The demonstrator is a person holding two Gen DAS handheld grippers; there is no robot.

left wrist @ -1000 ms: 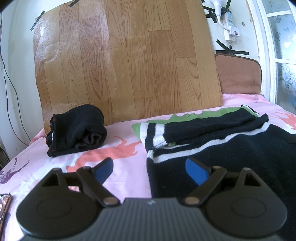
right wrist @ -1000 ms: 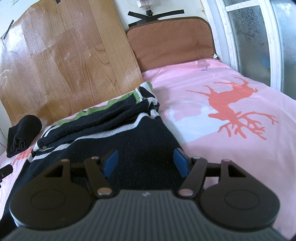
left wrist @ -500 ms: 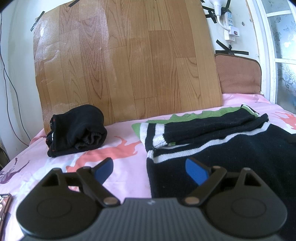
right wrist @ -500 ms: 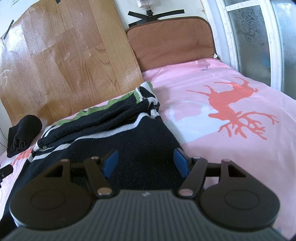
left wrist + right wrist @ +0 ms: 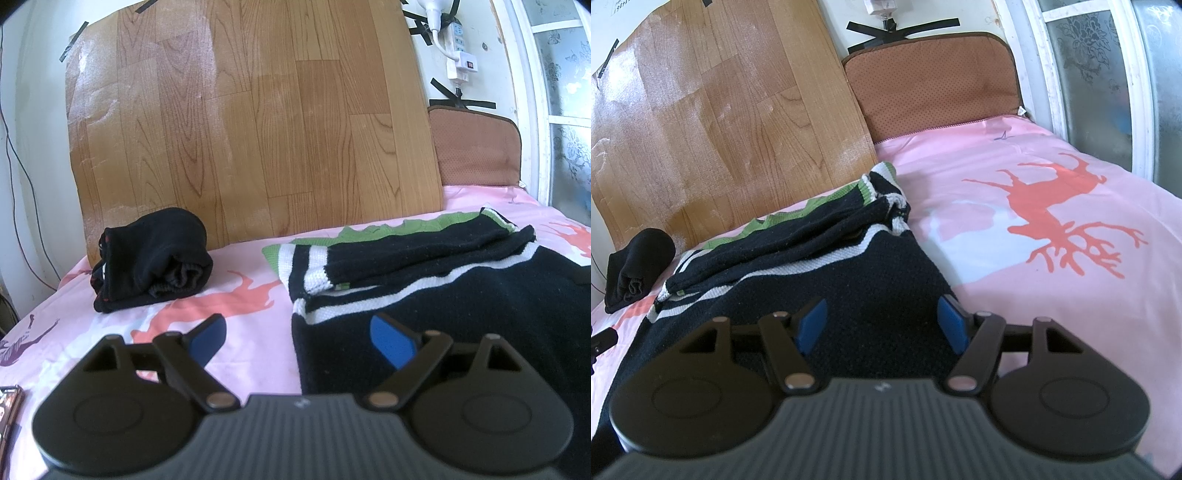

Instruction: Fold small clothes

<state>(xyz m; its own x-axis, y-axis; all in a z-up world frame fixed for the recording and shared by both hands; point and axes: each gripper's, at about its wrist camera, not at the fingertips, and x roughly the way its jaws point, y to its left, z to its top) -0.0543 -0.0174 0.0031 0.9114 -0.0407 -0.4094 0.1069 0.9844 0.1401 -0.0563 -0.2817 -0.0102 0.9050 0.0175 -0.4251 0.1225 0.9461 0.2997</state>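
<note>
The left tongs (image 5: 299, 338) are spread wide and grasp nothing; their blue pads (image 5: 391, 341) straddle the near left edge of the sweater (image 5: 461, 295), one pad over the pink bed (image 5: 240, 354), the other over the black knit. The right tongs (image 5: 882, 325) are likewise released and empty, hovering low over the sweater's (image 5: 831, 280) near right part, the right pad close to the hem's corner where the knit meets the sheet.

The sweater lies flat on the bed, body toward the tongs. Its sleeves appear already folded across the upper part, forming a black band with white stripes, with green trim showing at the far edge. So the step in hand looks like the start of the body fold: both tongs poised at the near hem, not yet gripping.

The next move seems to call for lowering each pair onto a hem corner, pinching all layers of knit, then lifting together and carrying the hem toward the collar so the fold lands square. The knit looks thick and limp, so a shallow pinch may slip.

A rolled black garment (image 5: 151, 258) sits well apart to the left, near the wood-pattern board (image 5: 258, 129), likely one already done.
</note>
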